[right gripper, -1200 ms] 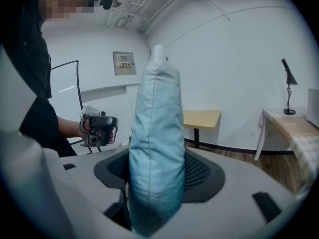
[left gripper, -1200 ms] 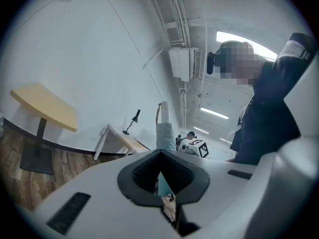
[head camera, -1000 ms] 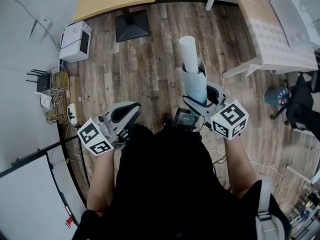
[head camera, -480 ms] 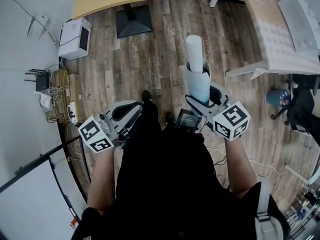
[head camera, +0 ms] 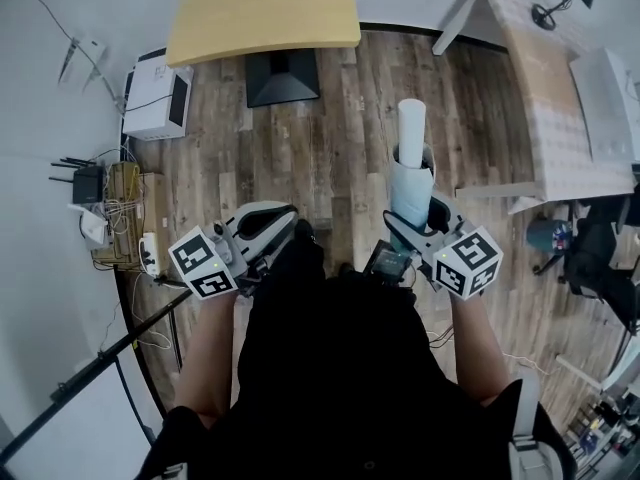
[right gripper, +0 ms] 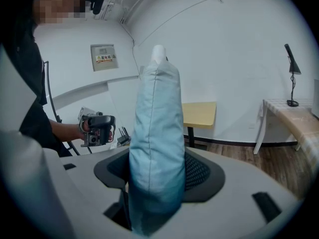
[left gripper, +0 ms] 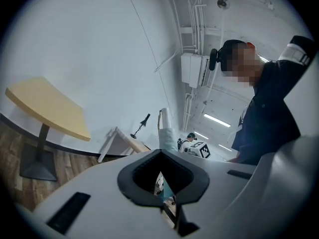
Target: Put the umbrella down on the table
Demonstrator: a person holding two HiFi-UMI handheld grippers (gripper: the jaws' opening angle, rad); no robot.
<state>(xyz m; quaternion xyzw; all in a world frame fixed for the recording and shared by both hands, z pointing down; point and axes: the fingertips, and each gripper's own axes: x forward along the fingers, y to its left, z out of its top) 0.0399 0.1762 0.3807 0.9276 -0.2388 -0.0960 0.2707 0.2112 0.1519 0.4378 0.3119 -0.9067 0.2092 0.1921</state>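
One folded umbrella (head camera: pixel 411 178), in a pale blue sleeve, stands upright in your right gripper (head camera: pixel 418 226), jaws clenched round its lower part. Its long axis runs straight out from the jaws, white end uppermost. It hangs over the wooden floor (head camera: pixel 330 108), on no bench. Your left gripper (head camera: pixel 265 230) is the farther one, jaws pressed together on nothing. The yellow bench (head camera: pixel 262 13) lies ahead and the pale bench (head camera: pixel 545 88) ahead-right, both well apart. The right gripper view confirms the grip; only the head view shows the gap to either bench.
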